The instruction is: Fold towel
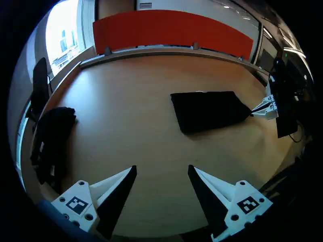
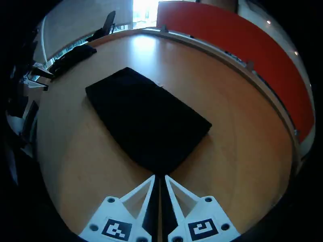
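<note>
1. Towel (image 2: 145,121): I read it as a black, flat, folded rectangle lying on the wooden table (image 1: 121,121), towards the table's right edge in the left gripper view.
2. Right gripper (image 2: 160,176): fingers drawn together, clamped on the towel's near corner, which is pulled to a point.
3. Left gripper (image 1: 162,167): fingers spread wide apart, holding nothing, above bare wood, well apart from the towel.
4. Dark cloth heap (image 1: 54,137): at the table's left edge.
5. Red partition (image 1: 169,28): along the far edge.
</note>
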